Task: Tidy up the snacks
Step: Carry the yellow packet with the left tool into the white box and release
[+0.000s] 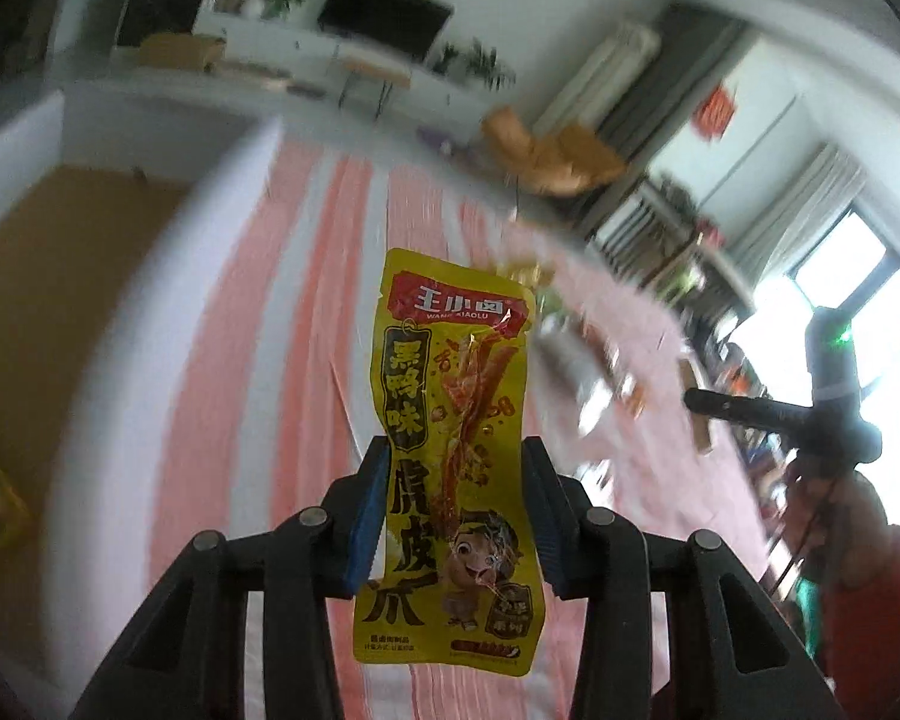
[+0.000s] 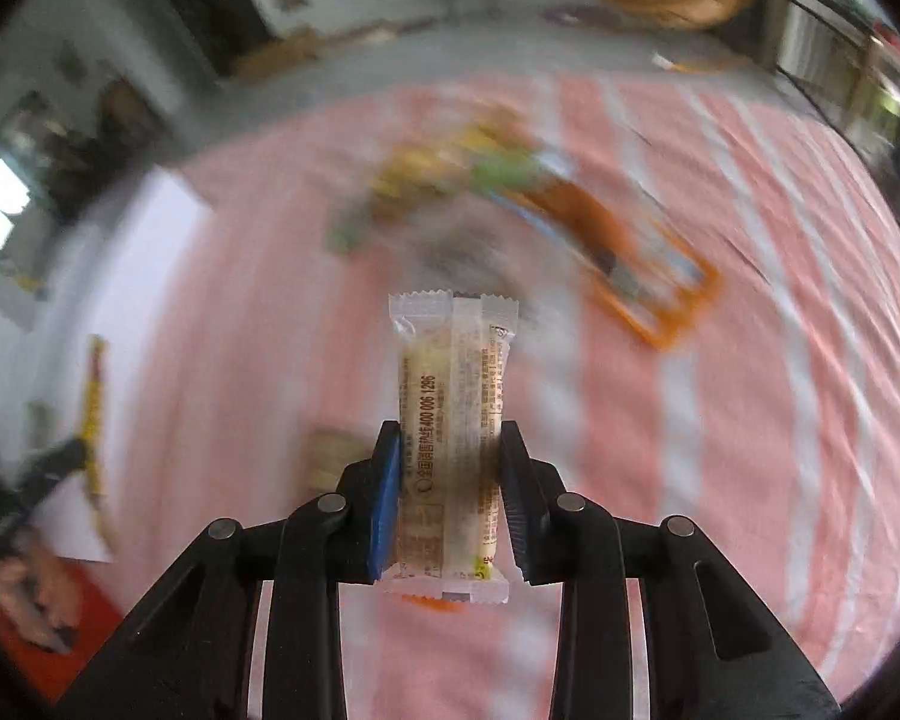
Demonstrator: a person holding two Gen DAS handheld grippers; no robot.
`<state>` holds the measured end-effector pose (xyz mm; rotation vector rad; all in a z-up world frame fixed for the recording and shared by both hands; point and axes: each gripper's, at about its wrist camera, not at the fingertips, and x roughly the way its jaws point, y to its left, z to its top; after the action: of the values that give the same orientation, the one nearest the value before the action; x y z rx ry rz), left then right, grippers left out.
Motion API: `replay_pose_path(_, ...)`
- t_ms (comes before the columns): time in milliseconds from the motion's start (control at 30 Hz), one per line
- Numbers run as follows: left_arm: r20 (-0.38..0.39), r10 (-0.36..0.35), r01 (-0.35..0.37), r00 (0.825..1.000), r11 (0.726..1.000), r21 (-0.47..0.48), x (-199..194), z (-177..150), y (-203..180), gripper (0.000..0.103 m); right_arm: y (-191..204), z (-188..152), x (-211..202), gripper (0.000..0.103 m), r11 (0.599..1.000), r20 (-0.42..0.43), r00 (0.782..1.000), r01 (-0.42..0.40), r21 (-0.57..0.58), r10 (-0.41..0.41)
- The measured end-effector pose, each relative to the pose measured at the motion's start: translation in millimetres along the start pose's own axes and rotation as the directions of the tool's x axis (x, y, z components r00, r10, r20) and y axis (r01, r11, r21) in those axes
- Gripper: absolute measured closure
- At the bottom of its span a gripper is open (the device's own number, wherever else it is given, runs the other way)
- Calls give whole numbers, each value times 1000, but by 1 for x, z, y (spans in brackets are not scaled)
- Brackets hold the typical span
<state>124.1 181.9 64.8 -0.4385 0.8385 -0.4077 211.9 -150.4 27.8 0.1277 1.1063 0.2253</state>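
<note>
- Your left tongs (image 1: 455, 516) clamp the yellow snack packet (image 1: 450, 456) by its long edges — lifted clear of the striped cloth (image 1: 306, 312), ready to sort.
- Your right tongs (image 2: 450, 492) pinch the clear-wrapped bar (image 2: 450, 438) mid-length, above the blurred snack pile (image 2: 450, 180).

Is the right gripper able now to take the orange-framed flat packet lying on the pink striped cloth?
Probably not yet: the right gripper is shut on a clear-wrapped pale snack bar, so nothing more fits, though the orange-framed packet lies uncovered.
</note>
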Motion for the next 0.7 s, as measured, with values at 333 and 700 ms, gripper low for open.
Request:
replay_pose_path(333, 116, 509, -503, 853, 861, -78, -121, 43, 99, 41, 286, 44, -18, 65, 856, -8, 909, -395, -334, 417)
replay_pose_path(700, 151, 518, -497, 842, 854, -154, -129, 7, 103, 13, 311, 26, -2, 14, 846, 79, 914, -333, -417, 399)
